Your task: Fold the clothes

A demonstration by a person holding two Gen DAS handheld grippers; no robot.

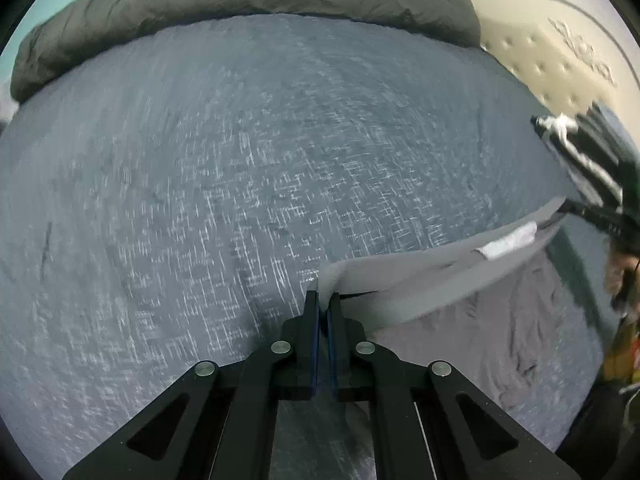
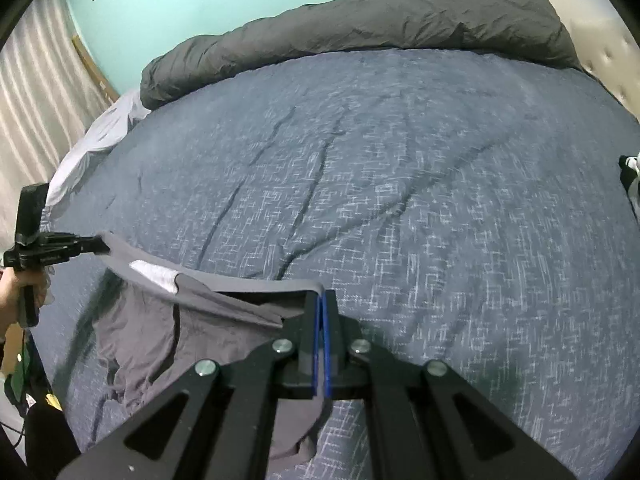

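Observation:
A grey garment (image 2: 152,340) with a white label (image 2: 154,274) is stretched by its top edge between both grippers above the bed. In the right wrist view my right gripper (image 2: 322,295) is shut on one end of that edge. My left gripper (image 2: 105,245), held by a hand (image 2: 12,292), pinches the other end at the far left. In the left wrist view my left gripper (image 1: 323,295) is shut on the grey garment (image 1: 500,340), and the band runs right to my right gripper (image 1: 562,206). The garment's body hangs down onto the cover.
The bed has a blue cover with a white pattern (image 2: 400,180) and a rolled dark grey duvet (image 2: 360,24) along its far edge. A cream tufted headboard (image 1: 560,52) stands at the right and a curtain (image 2: 36,92) at the left. A black-and-white item (image 1: 580,152) lies at the bed's right side.

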